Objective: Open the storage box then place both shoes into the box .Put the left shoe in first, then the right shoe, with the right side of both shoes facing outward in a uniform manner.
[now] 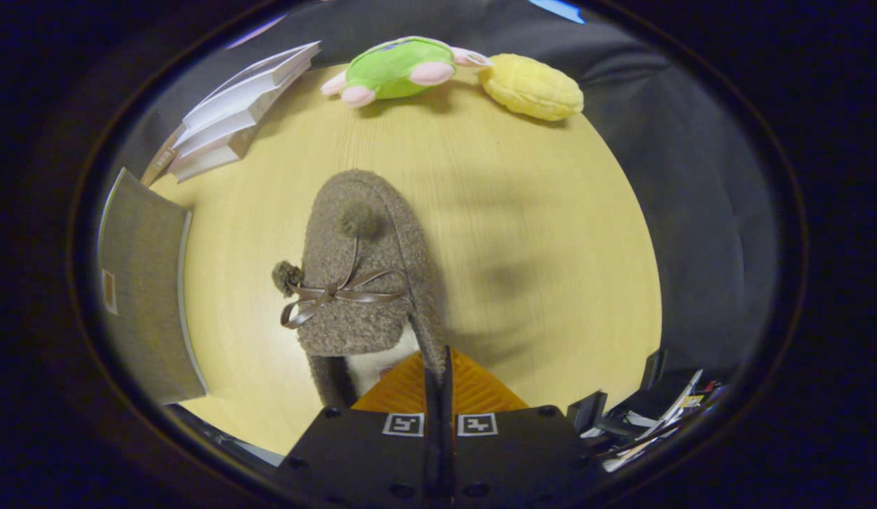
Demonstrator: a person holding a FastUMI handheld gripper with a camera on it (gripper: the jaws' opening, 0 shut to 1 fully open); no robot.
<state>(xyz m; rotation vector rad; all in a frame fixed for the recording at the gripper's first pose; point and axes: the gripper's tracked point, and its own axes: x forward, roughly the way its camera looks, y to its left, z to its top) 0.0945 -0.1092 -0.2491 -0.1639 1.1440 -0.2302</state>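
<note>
No brand or writing can be read anywhere; a small label on the grey box point(145, 283) at the left is too blurred to make out. Behind it lies a stack of books point(230, 116), then a green plush toy point(399, 68) and a yellow plush point(531, 87) along the far edge of the table point(537, 233). The gripper point(438, 367) has its fingers pressed together, pinching the side wall of the shoe point(360, 276) at its heel opening (a fuzzy brown slipper with a bow and pompoms). The shoe points away from the fingers over the table's middle. Its heel is hidden behind the gripper body. Clutter point(657, 417) at the right is hard to identify.
</note>
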